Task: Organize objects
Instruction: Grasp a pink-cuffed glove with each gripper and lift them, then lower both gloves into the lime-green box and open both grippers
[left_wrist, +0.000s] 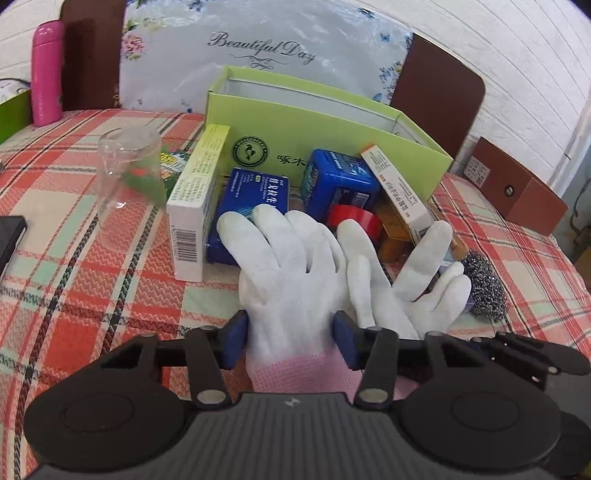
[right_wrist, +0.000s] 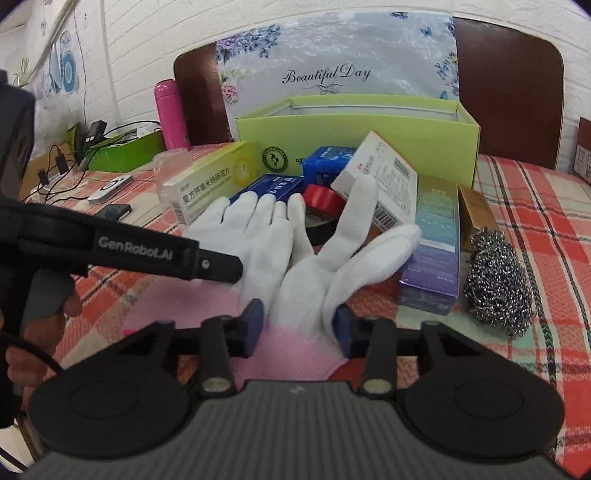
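Two white gloves with pink cuffs lie side by side on the checked tablecloth, their fingers resting against a pile of small boxes. My left gripper (left_wrist: 291, 343) is shut on the wrist of the left glove (left_wrist: 291, 266), a blue pad pressing each side. My right gripper (right_wrist: 299, 326) is shut on the wrist of the right glove (right_wrist: 314, 280), whose thumb folds over the right pad. The left glove (right_wrist: 258, 236) lies just beside it. An open green box (left_wrist: 332, 136) (right_wrist: 369, 136) stands behind the pile.
The pile holds a blue carton (left_wrist: 251, 199), a blue pack (left_wrist: 336, 181), red tape (left_wrist: 354, 218), white medicine boxes (left_wrist: 195, 192) and a purple box (right_wrist: 436, 240). A steel scourer (right_wrist: 498, 284) lies right, an upturned glass (left_wrist: 129, 177) and pink bottle (left_wrist: 46, 74) left.
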